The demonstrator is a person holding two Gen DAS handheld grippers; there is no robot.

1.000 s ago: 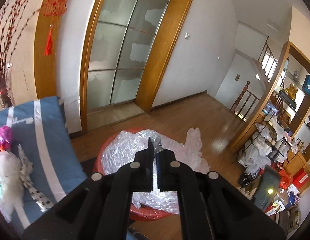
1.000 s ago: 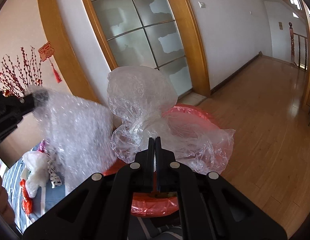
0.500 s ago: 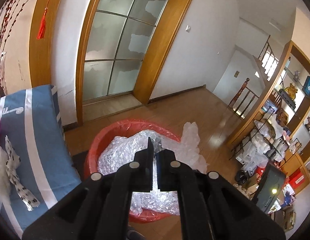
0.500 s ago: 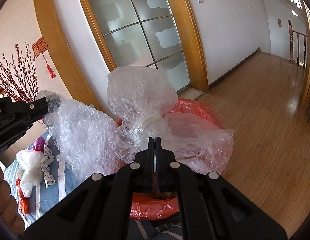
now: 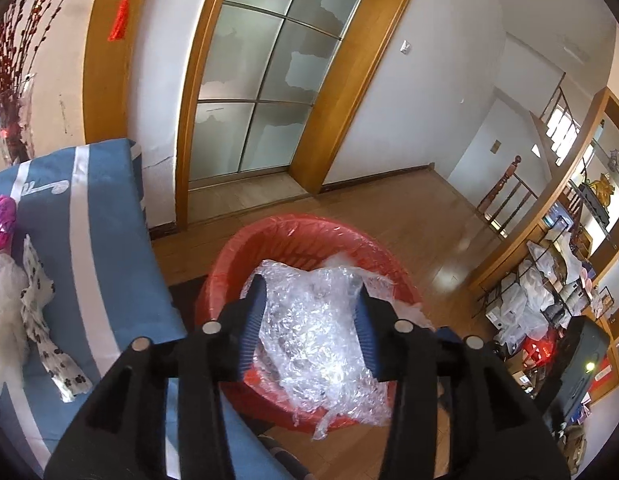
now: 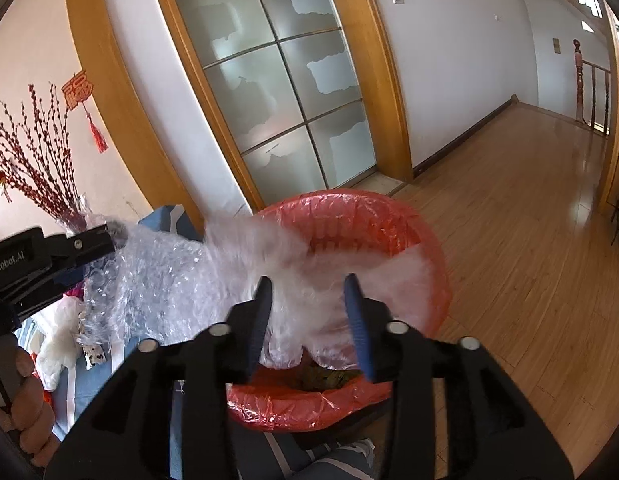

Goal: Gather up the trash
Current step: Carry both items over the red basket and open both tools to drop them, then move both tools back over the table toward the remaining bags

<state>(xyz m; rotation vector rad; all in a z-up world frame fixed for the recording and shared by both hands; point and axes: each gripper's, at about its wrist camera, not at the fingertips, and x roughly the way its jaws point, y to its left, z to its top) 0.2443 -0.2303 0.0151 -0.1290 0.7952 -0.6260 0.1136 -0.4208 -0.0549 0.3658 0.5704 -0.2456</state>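
Observation:
A bin lined with a red bag stands on the wood floor. Bubble wrap lies in it, below my open left gripper. In the right wrist view the bubble wrap still hangs blurred by the left gripper's tip. My right gripper is open above the bin, and a clear plastic bag drops blurred between its fingers into the bin.
A blue-and-white covered bed with a white plush toy lies left of the bin. A frosted glass door in a wooden frame is behind. Shelves with clutter stand at the right.
Both grippers have opened. The bubble wrap left the left gripper and the clear plastic bag left the right one; both fall into the red-lined bin.

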